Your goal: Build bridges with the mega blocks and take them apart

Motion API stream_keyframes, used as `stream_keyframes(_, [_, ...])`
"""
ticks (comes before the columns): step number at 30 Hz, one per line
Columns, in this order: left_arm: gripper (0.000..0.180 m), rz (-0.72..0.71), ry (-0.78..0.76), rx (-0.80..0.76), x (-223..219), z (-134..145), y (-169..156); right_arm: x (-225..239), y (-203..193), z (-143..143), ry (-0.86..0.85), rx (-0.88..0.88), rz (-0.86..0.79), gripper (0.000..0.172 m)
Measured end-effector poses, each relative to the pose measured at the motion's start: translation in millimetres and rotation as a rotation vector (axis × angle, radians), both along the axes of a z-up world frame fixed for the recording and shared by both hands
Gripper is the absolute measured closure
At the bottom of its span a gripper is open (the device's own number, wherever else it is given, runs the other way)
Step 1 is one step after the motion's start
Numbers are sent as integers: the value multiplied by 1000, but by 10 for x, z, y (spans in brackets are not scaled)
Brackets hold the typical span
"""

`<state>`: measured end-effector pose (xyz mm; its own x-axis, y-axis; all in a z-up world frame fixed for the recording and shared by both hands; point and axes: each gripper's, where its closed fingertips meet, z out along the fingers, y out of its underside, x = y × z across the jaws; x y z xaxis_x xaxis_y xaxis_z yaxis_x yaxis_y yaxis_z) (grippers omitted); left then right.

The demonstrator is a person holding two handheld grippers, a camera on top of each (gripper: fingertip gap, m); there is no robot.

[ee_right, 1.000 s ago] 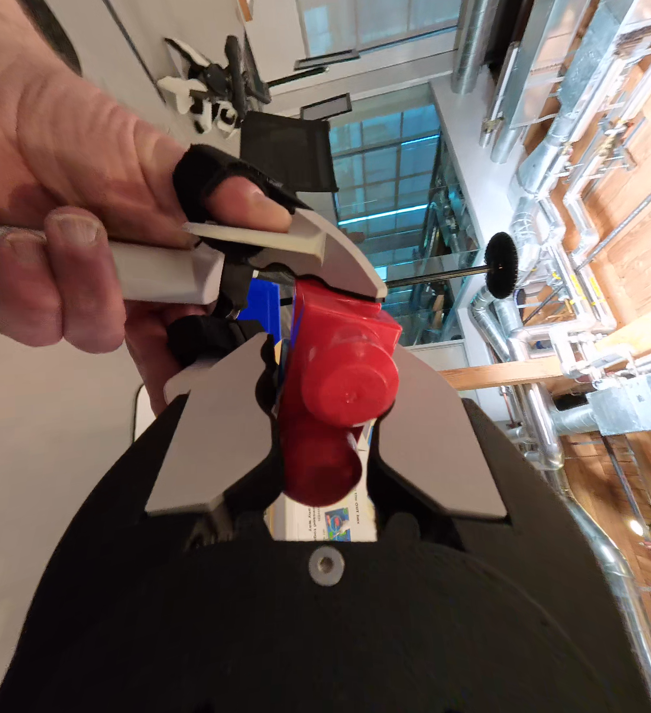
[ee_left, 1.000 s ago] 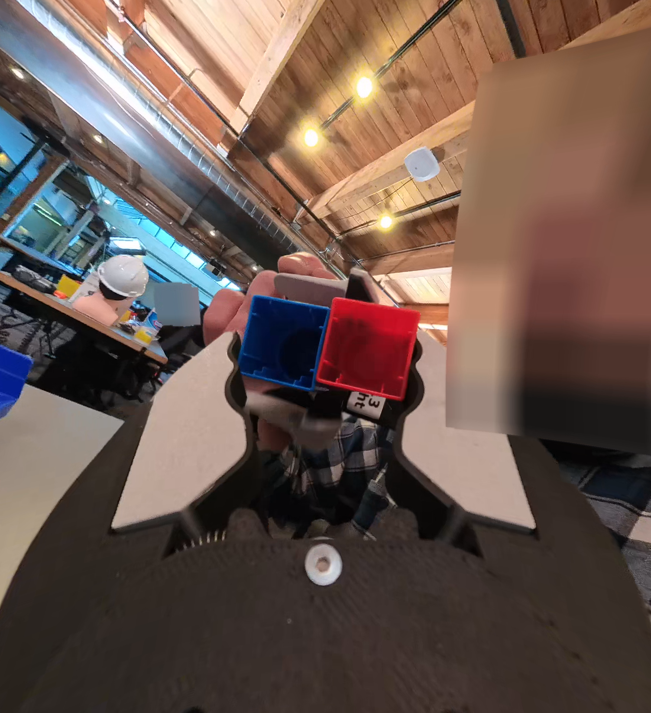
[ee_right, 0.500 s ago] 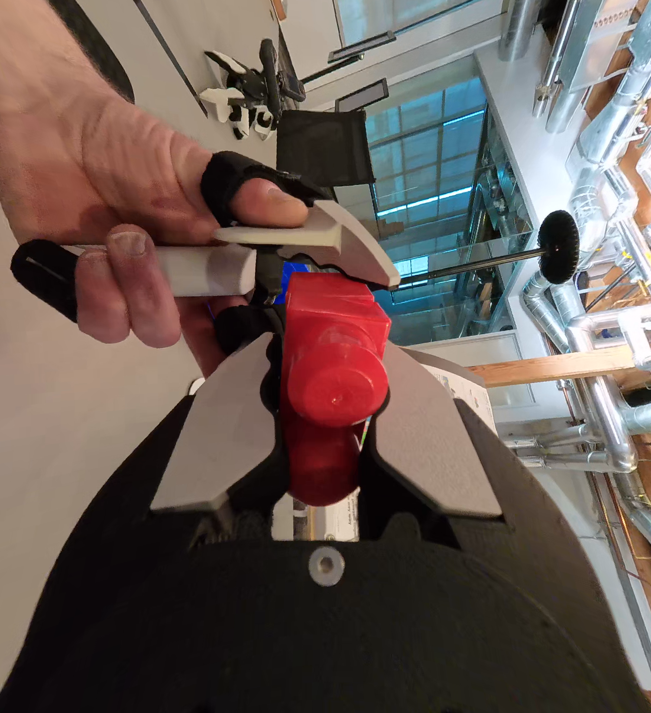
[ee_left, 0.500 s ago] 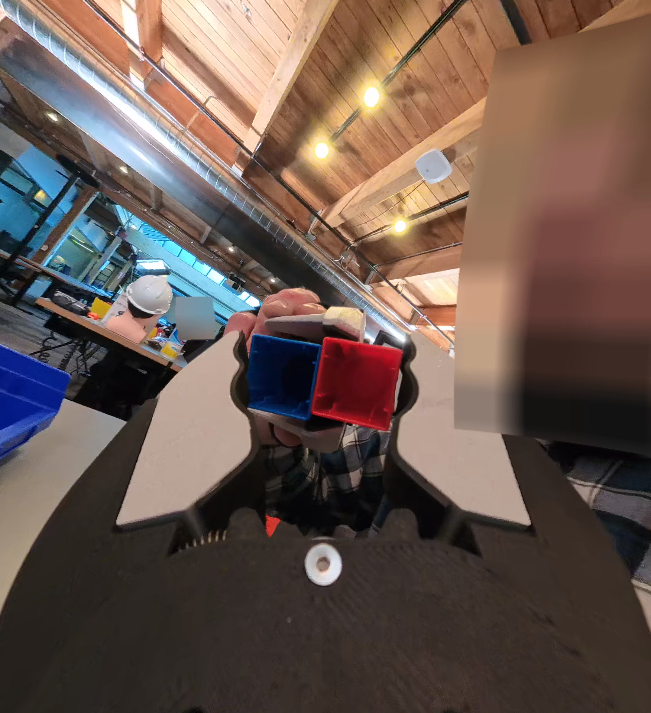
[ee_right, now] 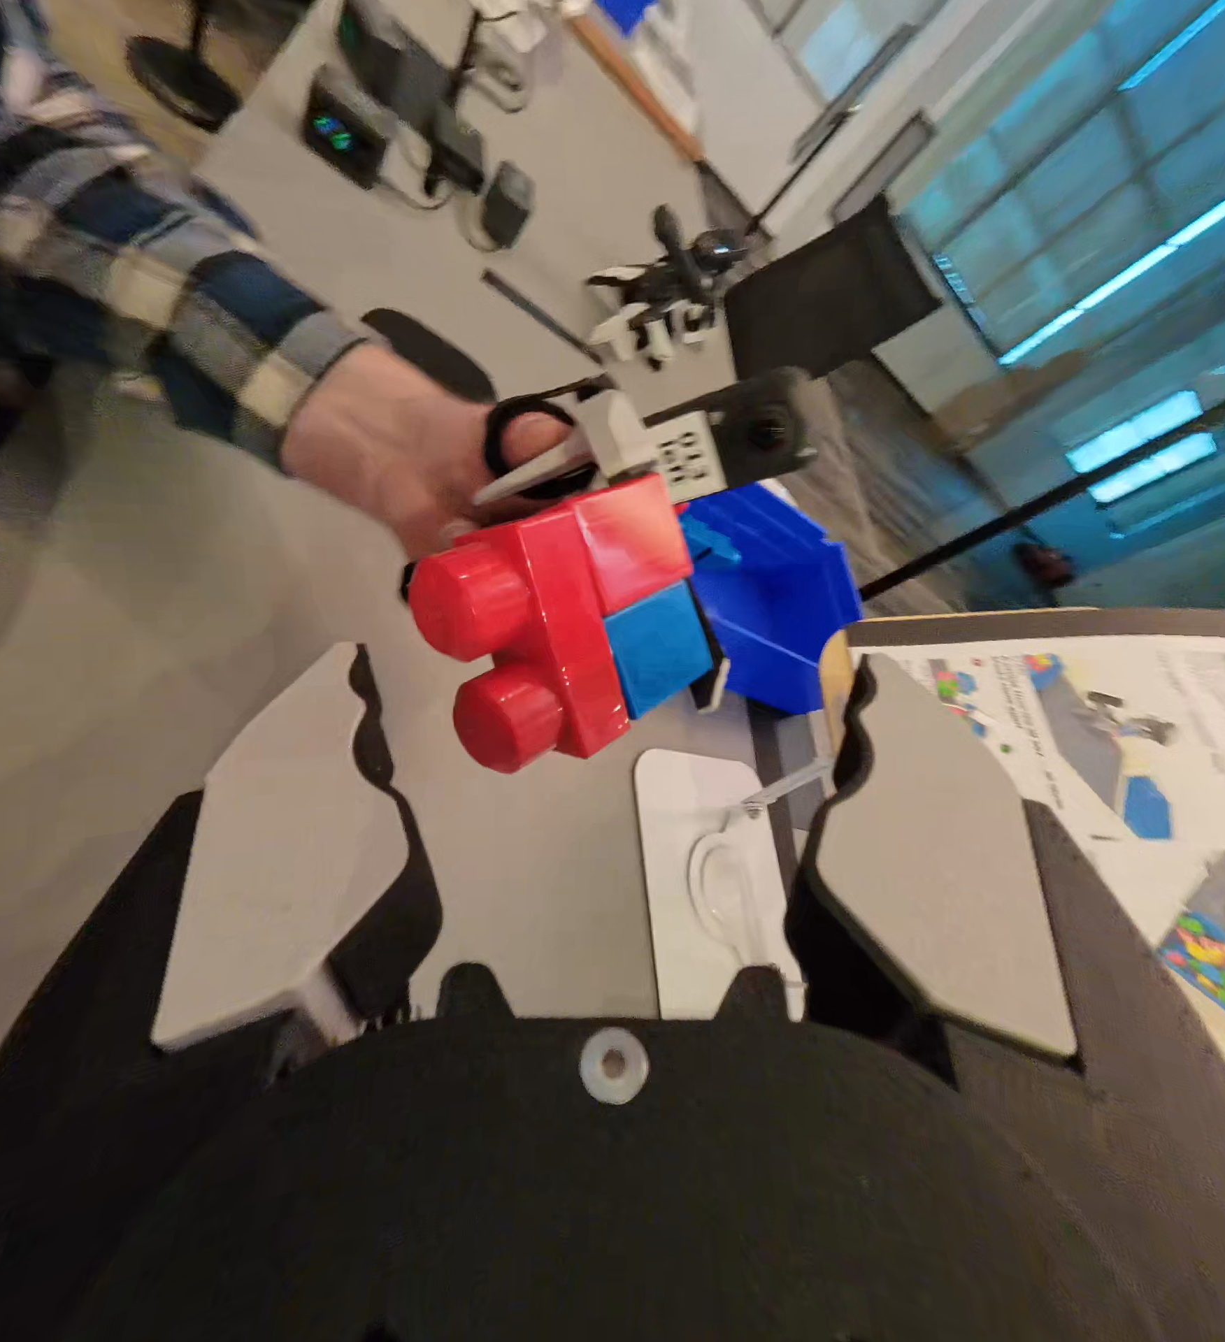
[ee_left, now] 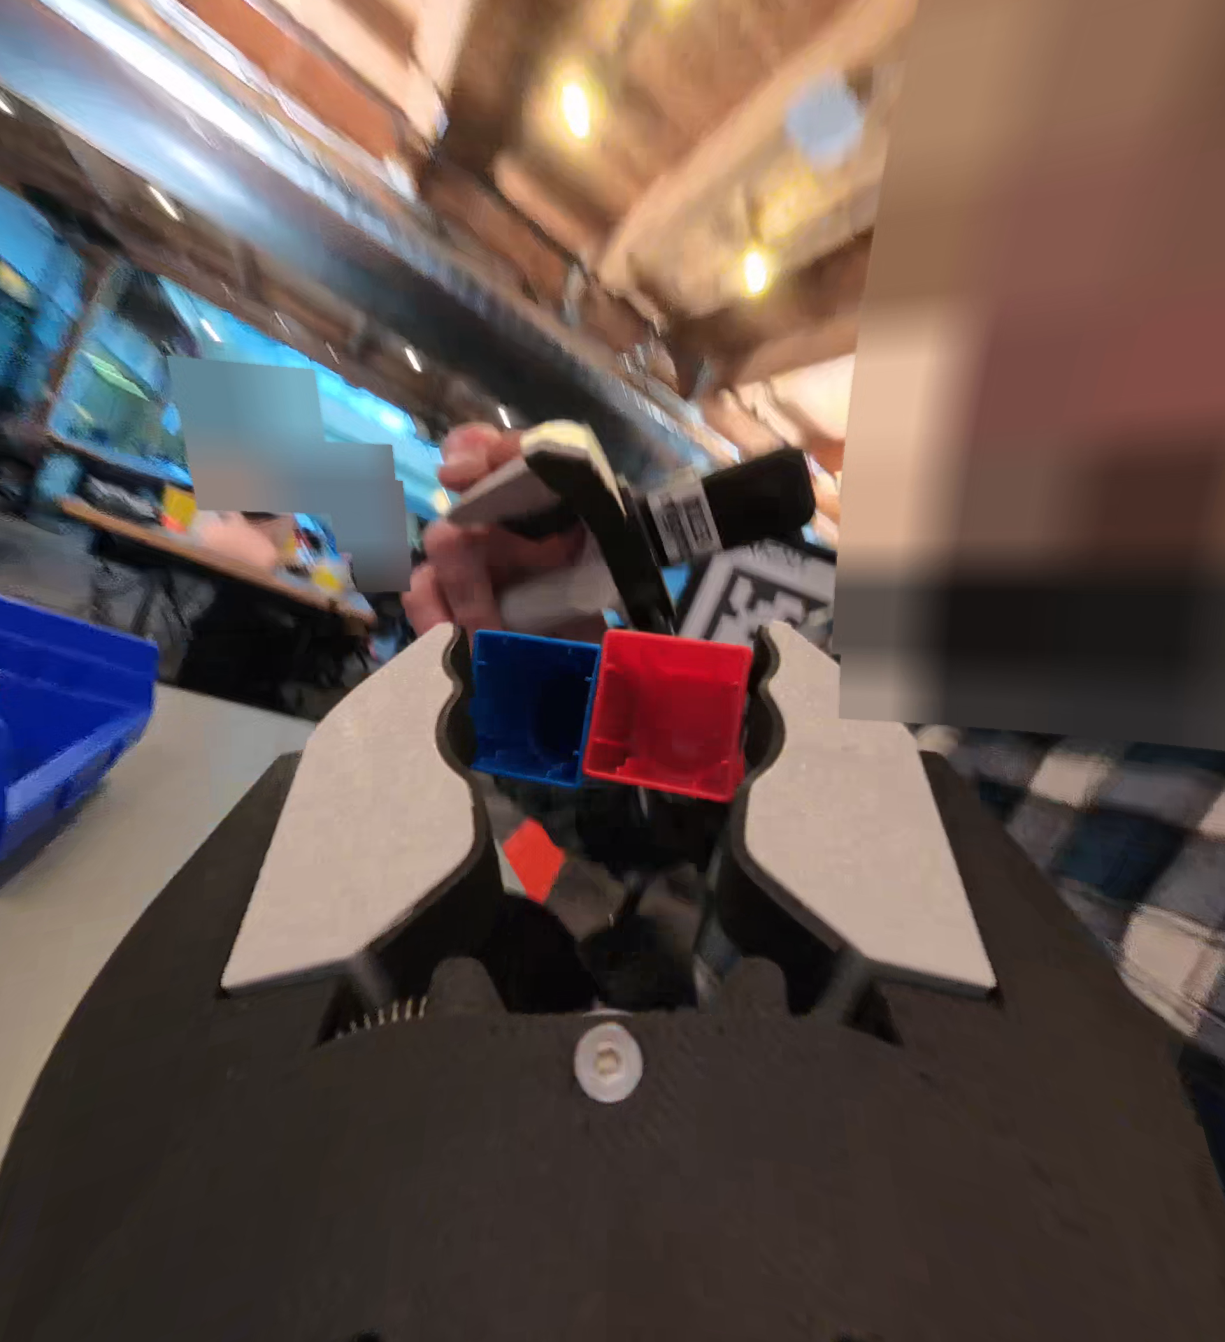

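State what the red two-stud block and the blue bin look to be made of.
Red two-stud block: looks like glossy moulded plastic, going by the sharp highlights on its studs and faces. Blue bin: probably rigid plastic too, with uniform colour and a duller sheen, though blur leaves it less sure.

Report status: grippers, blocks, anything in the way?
Left gripper shut on block bridge, held in mid-air. Right gripper open, empty, clear of bridge. Blue bin behind; nothing in the way.

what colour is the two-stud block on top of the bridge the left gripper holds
Red. The two-stud block shows best in the right wrist view, capping a small red block and a blue block.
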<state>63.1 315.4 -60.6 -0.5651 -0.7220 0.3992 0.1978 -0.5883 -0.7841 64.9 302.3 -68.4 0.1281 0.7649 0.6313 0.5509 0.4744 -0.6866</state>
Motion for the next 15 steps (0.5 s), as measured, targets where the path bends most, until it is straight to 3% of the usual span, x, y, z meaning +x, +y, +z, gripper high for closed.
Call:
stream_keyframes(5, [108,-126,198,183,175,-74,-161,-122,-86,-363,-274,-11,119,44])
stream_keyframes(8, [108,-161,238,235,221,-57,-179,-173,-33,-469,-352,55,135,53])
stream_keyframes(9, [108,-185,245,241,221,-53,-192,-185,-21,-477,-357,71,140,61])
stream_keyframes(15, [107,-235,301,324,229,-117,-216,-167,-3,-503,-369,97,142,65])
